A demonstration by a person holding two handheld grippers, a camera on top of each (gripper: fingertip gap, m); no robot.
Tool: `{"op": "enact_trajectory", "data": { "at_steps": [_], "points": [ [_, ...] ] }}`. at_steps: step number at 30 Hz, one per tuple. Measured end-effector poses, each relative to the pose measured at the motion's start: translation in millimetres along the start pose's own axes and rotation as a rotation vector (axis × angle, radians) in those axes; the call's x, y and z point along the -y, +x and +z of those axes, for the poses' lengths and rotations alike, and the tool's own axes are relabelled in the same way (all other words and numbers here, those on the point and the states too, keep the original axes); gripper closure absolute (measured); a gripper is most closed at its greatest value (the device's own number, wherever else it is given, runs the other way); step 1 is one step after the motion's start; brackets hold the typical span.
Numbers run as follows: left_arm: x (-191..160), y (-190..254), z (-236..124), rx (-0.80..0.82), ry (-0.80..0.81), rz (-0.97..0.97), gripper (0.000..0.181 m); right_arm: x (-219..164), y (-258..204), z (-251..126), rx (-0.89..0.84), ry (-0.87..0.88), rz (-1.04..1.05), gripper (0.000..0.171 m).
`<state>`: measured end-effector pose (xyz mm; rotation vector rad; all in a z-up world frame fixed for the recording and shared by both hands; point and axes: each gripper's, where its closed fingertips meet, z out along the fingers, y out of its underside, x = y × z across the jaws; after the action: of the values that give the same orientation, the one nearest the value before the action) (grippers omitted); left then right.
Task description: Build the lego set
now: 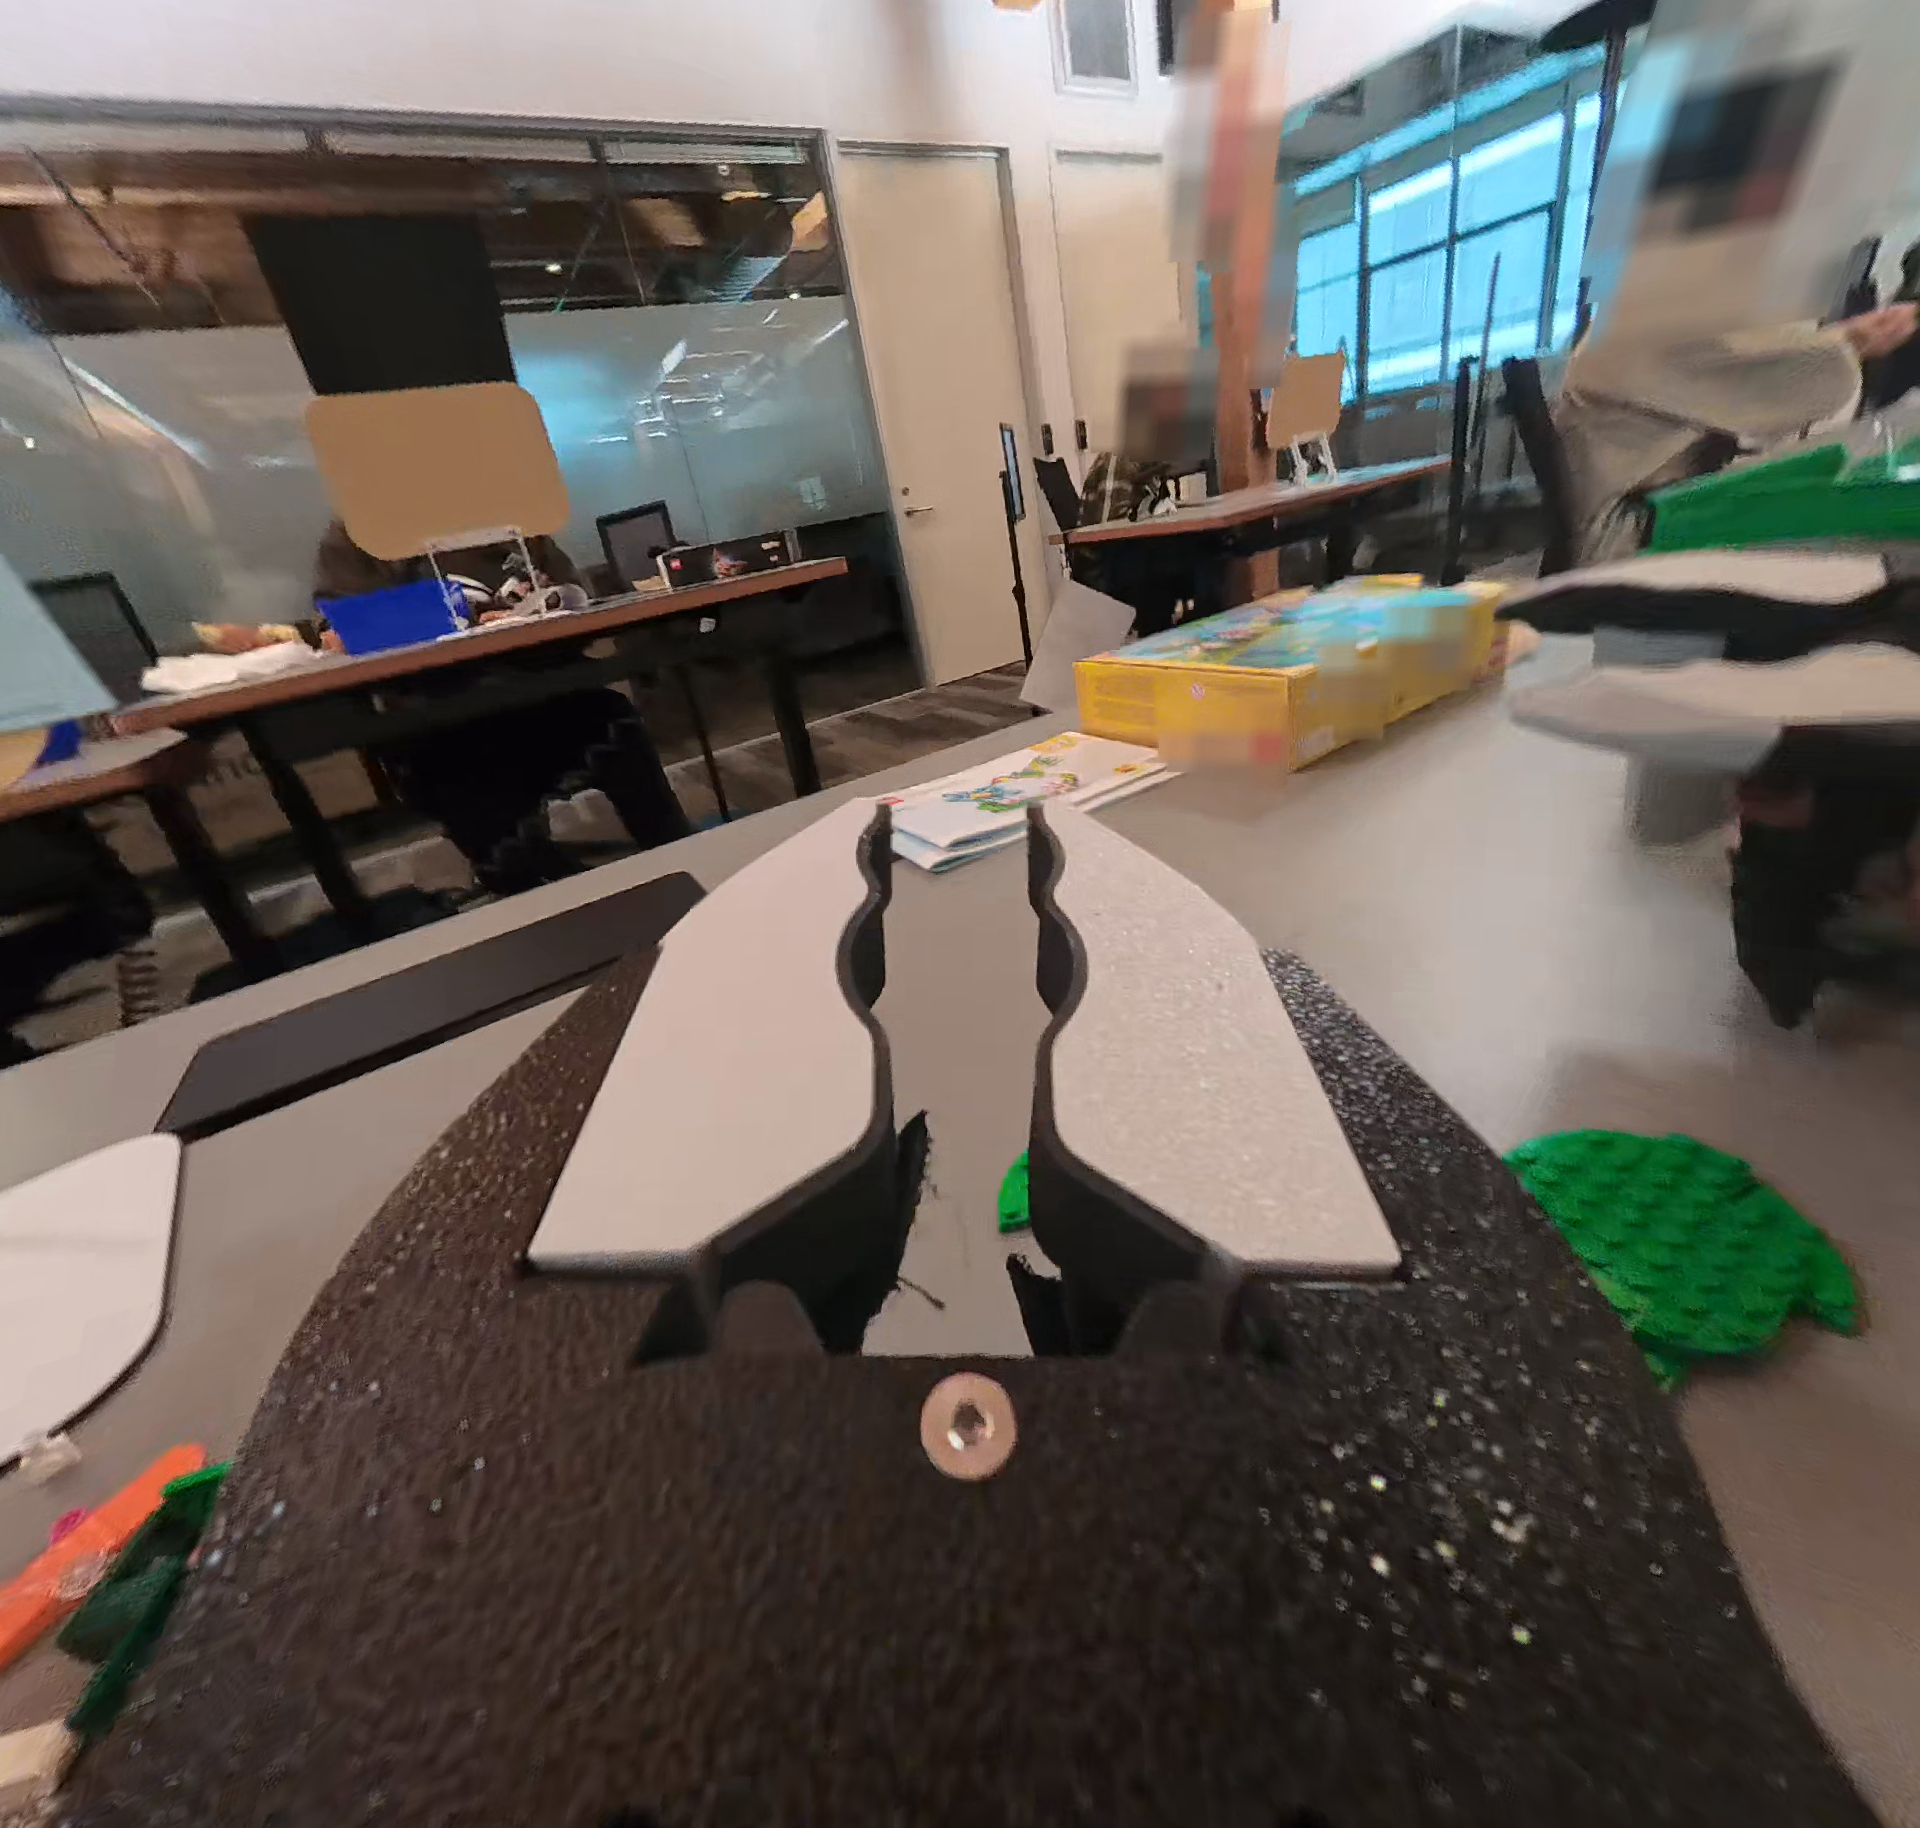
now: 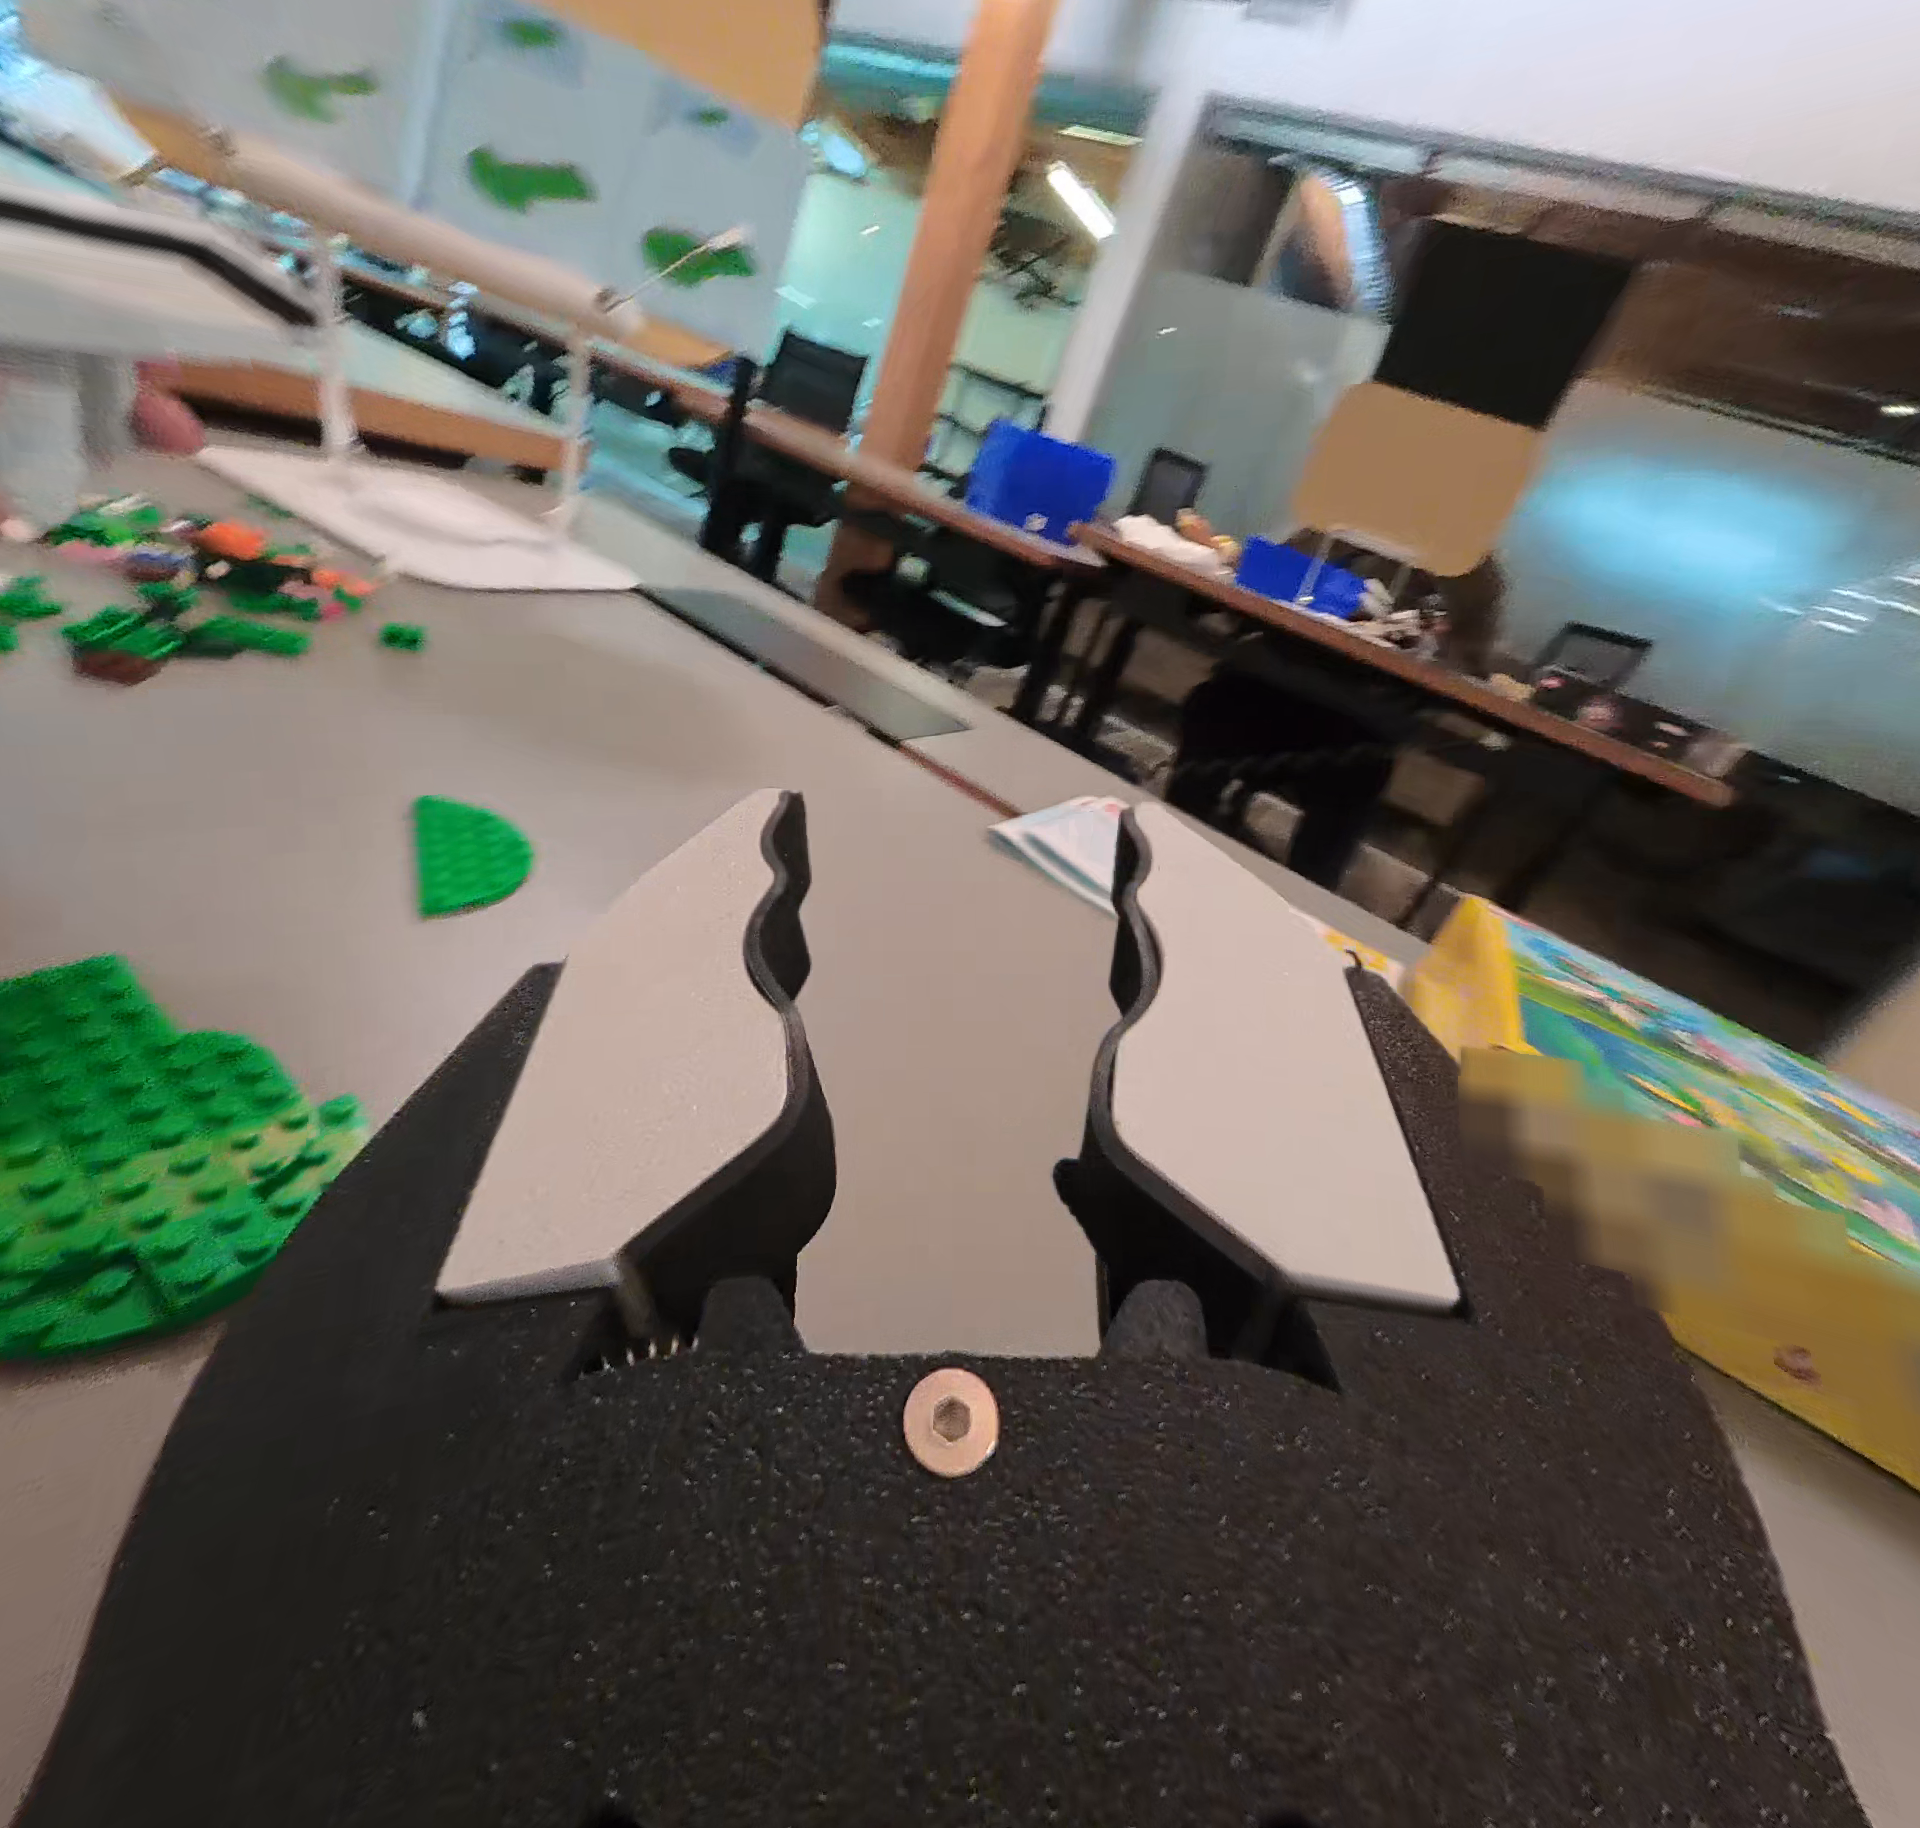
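Observation:
My left gripper [image 1: 956, 828] is open and empty, held low over the grey table. A large green studded plate [image 1: 1683, 1248] lies flat to its right, and a small green piece [image 1: 1013, 1191] shows under its fingers. My right gripper [image 2: 958, 812] is open wide and empty above the table. The large green plate [image 2: 135, 1155] lies to its left, and a green half-round plate [image 2: 468, 853] lies ahead-left. The right gripper also shows blurred in the left wrist view [image 1: 1704, 640], with a blurred green shape just above it.
A yellow set box [image 1: 1288, 666] [image 2: 1662, 1207] and instruction booklets [image 1: 1018, 791] [image 2: 1060, 843] lie near the far table edge. Loose green and orange bricks [image 2: 187, 594] are heaped at far left by a white page stand [image 2: 468, 521]. Orange and green pieces [image 1: 83, 1570] lie near my left gripper. Between my right fingertips and the large green plate [image 2: 135, 1155] there is roughly 12 cm. Seen from the left wrist view [image 1: 1675, 1202] as well.

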<state>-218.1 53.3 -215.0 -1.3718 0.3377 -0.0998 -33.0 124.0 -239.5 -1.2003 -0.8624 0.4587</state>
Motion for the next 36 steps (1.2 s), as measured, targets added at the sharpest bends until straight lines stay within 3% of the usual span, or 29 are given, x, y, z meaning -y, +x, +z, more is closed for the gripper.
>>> {"op": "enact_trajectory", "data": {
  "at_steps": [3, 5, 7, 11, 14, 17, 23, 36],
  "points": [
    [-5, 19, 5, -0.01, -0.013, 0.09, 0.158, -1, 17, -5, -0.08, 0.012, 0.038, 0.115],
    [4, 23, 0, 0.02, 0.078, 0.023, 0.169, -3, 21, -6, -0.102, 0.004, 0.05, 0.115],
    [13, 34, -5, -0.037, 0.148, -0.066, 0.165, -4, 25, -8, -0.128, -0.007, 0.05, 0.115],
    [10, 33, -3, -0.01, 0.129, -0.055, 0.148, -6, 33, -9, -0.173, -0.012, 0.076, 0.117],
    [7, 32, -1, -0.009, 0.13, -0.091, 0.146, -6, 54, -10, -0.332, 0.08, 0.34, 0.121],
    [1, 26, 1, 0.009, 0.112, -0.109, 0.145, 0, 53, -2, -0.352, 0.211, 0.55, 0.119],
    [1, 15, -3, 0.039, 0.116, -0.115, 0.148, 6, 15, 22, -0.186, 0.112, 0.325, 0.129],
    [-1, 27, 1, 0.004, 0.099, -0.056, 0.155, 5, -1, 30, -0.106, 0.077, 0.26, 0.15]
  ]
}}
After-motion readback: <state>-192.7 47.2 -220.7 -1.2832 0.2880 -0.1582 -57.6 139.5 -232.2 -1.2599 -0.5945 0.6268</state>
